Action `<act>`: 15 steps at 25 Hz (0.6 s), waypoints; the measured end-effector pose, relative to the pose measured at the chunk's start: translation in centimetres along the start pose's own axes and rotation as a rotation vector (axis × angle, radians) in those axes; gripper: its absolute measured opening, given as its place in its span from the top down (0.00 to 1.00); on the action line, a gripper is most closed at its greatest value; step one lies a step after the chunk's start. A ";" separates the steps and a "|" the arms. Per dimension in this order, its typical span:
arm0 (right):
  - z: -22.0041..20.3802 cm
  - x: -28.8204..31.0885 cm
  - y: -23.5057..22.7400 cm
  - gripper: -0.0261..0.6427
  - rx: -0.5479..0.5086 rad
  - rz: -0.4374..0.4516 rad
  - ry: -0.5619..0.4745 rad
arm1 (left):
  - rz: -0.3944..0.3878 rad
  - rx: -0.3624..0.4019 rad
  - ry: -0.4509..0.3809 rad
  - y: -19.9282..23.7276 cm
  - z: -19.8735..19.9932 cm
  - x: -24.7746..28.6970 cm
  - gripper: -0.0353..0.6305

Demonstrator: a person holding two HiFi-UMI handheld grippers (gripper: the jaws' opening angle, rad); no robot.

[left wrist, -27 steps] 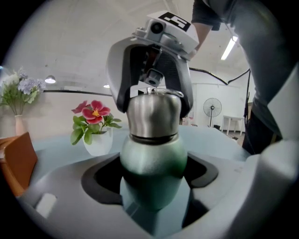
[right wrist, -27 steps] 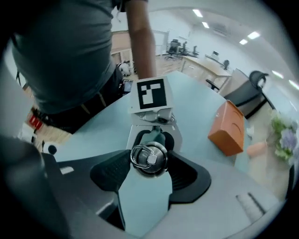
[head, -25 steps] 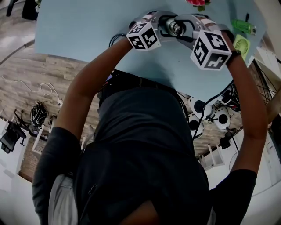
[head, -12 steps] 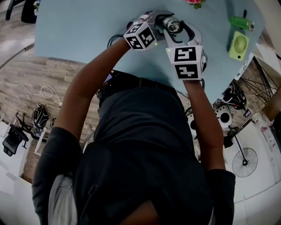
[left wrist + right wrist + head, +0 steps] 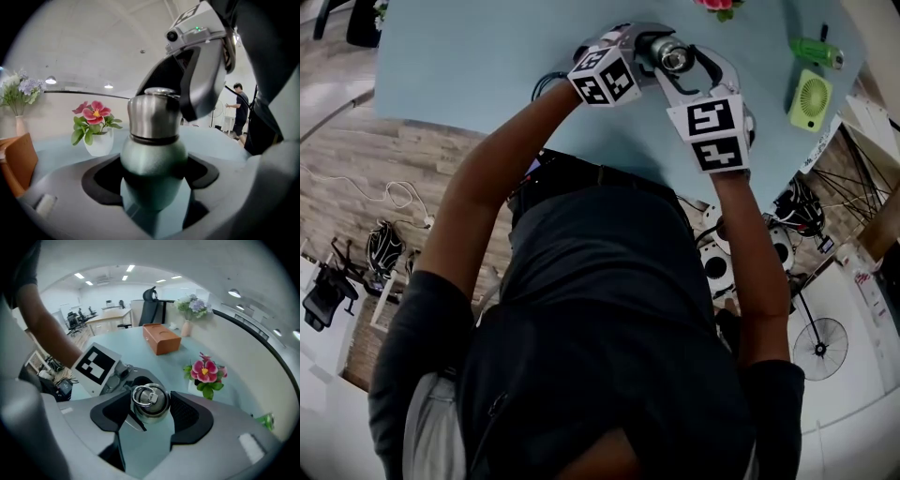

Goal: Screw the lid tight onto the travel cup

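A pale blue table (image 5: 487, 66) stands in an office room, with a pot of pink flowers (image 5: 206, 373) on it. The left gripper (image 5: 152, 187) has its jaws squeezed around the green cup (image 5: 153, 159), which is upright over the table. The right gripper (image 5: 149, 414) reaches from the top, jaws pinched on the shiny lid (image 5: 150, 401). This looks like the twisting step. Next, the right one likely needs to turn the lid while the left holds the cup firm.

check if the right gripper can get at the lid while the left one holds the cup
Likely yes: the right gripper sits over the lid, jaws on both sides, apparently gripping it. The left gripper clamps the cup lower down, leaving the lid clear.
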State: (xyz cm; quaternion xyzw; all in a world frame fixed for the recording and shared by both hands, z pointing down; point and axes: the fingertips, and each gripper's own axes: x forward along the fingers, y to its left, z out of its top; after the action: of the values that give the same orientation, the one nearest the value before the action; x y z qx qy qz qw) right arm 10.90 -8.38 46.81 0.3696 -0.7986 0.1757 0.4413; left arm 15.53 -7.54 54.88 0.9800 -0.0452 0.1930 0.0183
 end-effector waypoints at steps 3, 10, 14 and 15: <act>1.3 -1.5 0.4 0.58 -0.210 0.144 -0.020 | -0.002 0.002 -0.003 0.1 0.1 -0.1 0.30; -1.0 -1.3 0.2 0.58 -0.851 0.382 0.166 | -0.003 0.002 -0.001 0.0 0.0 -0.2 0.30; -1.7 0.0 0.9 0.58 -1.014 0.472 0.221 | -0.004 0.000 -0.002 0.0 -0.1 -0.2 0.30; -1.9 0.2 1.0 0.58 -1.047 0.483 0.230 | -0.004 0.000 -0.002 0.0 -0.1 -0.2 0.30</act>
State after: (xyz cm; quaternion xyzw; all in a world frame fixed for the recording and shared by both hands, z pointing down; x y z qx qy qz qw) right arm 11.20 -6.69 48.09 -0.1112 -0.7878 -0.1075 0.5962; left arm 15.30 -7.53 54.88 0.9803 -0.0433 0.1919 0.0185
